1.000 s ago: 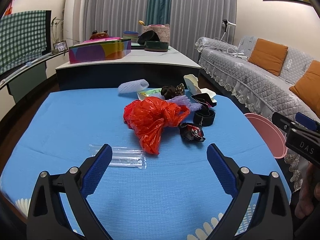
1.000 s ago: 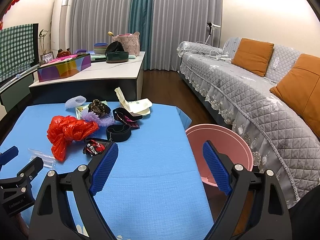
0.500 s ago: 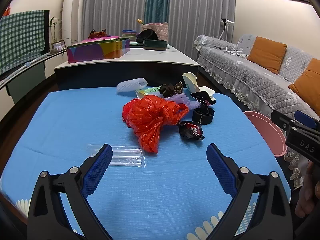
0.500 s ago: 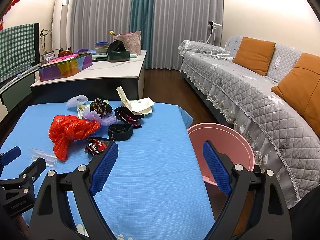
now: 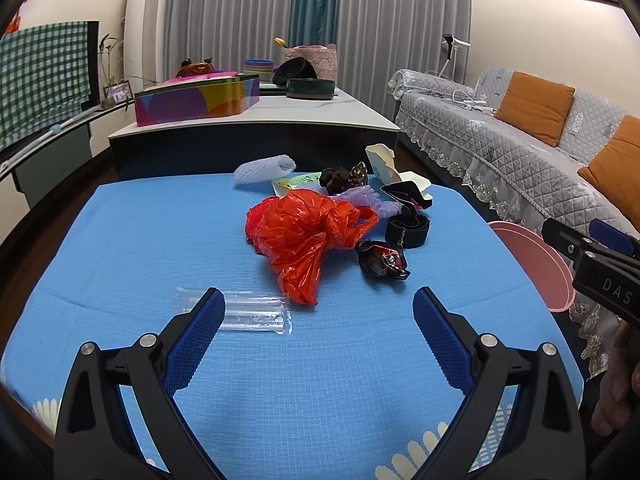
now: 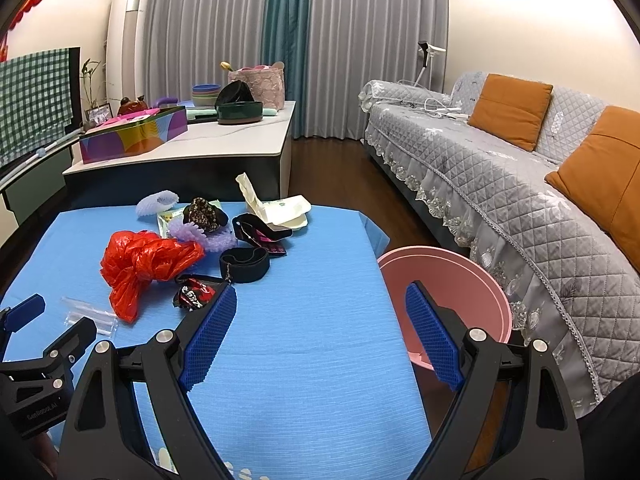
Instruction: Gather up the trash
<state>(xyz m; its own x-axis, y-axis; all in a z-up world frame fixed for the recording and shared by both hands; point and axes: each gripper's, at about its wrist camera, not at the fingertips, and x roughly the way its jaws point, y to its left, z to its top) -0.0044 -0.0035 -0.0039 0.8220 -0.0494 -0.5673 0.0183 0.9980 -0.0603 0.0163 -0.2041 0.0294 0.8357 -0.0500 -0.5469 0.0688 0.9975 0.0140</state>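
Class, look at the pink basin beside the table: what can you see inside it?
Only bare pink inner wall shows in the pink basin; no trash there. The right tool hides its near part, and the bottom is out of view.

grey curtains (image 6: 320, 40) behind, quilted grey sofa (image 6: 500, 184) right with orange cushions (image 6: 510, 110), dark wood floor (image 6: 340, 168).

Right gripper (image 6: 320, 312) gapes between red bag (image 6: 144, 264) and pink basin (image 6: 460, 280).

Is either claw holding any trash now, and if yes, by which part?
Nothing is held. The left claw and the right claw are both open and empty above the blue table.
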